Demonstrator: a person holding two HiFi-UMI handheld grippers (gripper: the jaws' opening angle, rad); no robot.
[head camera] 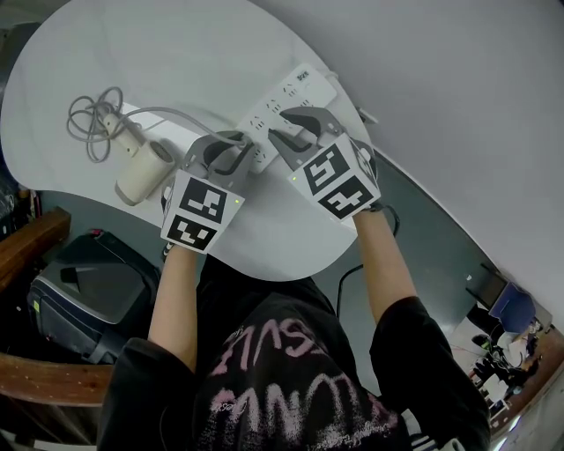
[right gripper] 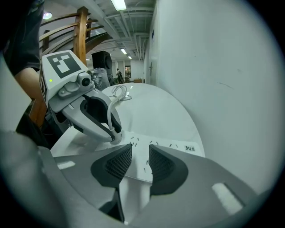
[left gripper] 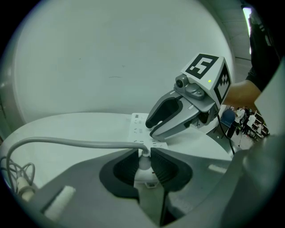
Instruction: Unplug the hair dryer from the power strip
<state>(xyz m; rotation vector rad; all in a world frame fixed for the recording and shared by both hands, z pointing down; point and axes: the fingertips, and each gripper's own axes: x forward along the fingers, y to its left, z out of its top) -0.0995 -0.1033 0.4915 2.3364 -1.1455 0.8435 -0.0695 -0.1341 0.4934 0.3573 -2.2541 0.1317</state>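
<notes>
Table (head camera: pixel 176 53) bears dryer (head camera: pixel 144 173), power strip (head camera: pixel 286 101).

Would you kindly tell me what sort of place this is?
Probably an indoor lab or open workspace: a white table against a plain wall carries a power strip and hair dryer, while the right gripper view shows ceiling strip lights and a wooden railing.

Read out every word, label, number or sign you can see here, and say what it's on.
Nothing reads clearly.
Power strip: small dark print at its far end, too small to read.
Black shirt: pink lettering, upside down and stylised, not legible.
Marker cubes: black-and-white square patterns, no words.
Hair dryer: no print visible.
</notes>
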